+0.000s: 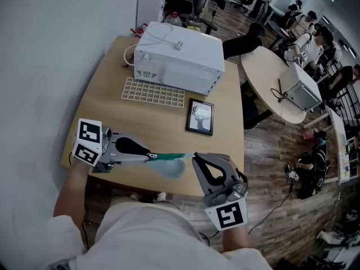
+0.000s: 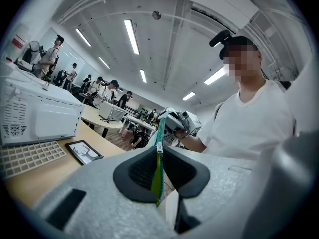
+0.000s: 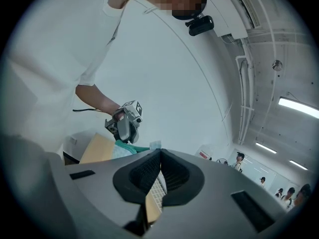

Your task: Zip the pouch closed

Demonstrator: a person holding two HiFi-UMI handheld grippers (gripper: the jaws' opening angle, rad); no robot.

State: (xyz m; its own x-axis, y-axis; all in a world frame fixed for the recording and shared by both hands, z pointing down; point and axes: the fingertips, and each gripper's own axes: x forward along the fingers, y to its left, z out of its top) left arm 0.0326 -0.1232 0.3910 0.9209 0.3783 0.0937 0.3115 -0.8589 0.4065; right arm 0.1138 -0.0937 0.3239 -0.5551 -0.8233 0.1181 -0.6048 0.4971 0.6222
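Note:
A teal mesh pouch [image 1: 170, 165] hangs stretched between my two grippers over the wooden table's [image 1: 112, 103] front edge. My left gripper [image 1: 149, 156] is shut on the pouch's left end. In the left gripper view its pads [image 2: 144, 171] pinch the green zipper band [image 2: 156, 176], with the silver slider [image 2: 159, 147] just past the tips. The right gripper [image 1: 194, 157] is shut on the pouch's right end; in the right gripper view a pale corner of the pouch [image 3: 155, 144] pokes out above the closed jaws. The pouch [image 3: 125, 149] runs from there to the left gripper [image 3: 127, 124].
On the table stand a white boxy appliance [image 1: 179, 58], a white grid tray [image 1: 153, 93] and a small framed picture [image 1: 200, 117]. A round table [image 1: 269, 75] with another white appliance stands to the right. Several people sit at the back. The person's lap is just below the pouch.

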